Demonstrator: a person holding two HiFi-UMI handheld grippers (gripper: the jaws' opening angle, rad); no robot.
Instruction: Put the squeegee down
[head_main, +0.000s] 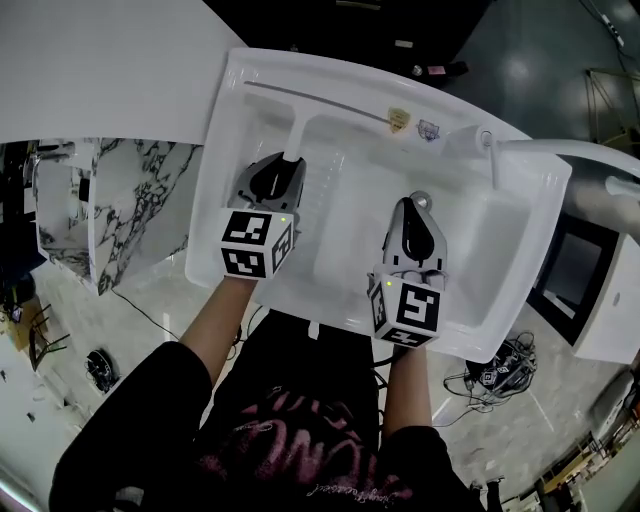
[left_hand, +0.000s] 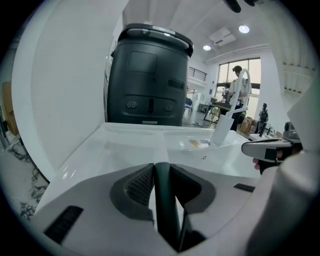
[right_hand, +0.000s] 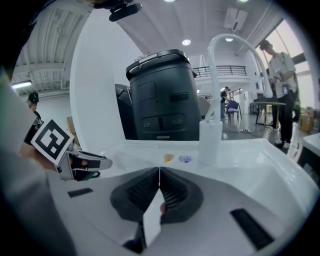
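The left gripper (head_main: 288, 163) clamps the handle of the pale T-shaped squeegee (head_main: 312, 101), whose long blade runs along the far ledge of the white moulded sink (head_main: 215, 215); the right gripper (head_main: 420, 200), jaws pressed together and empty, hovers over the basin

Head view: dim room; white sink (head_main: 300, 70) brightest, soft sheen on deck. Glossy floor (head_main: 520, 70) mirrors lamp spots. Person's torso (head_main: 300, 430) in deep shadow. Straight edges bow near borders.

Gripper views: round fisheye image, black corners, heavy bending at rim. Recessed ceiling lamps (left_hand: 244, 29) and window (left_hand: 252, 70) backlight the scene. Squeegee handle (left_hand: 165, 200) close to lens, blurred; distance hazy.
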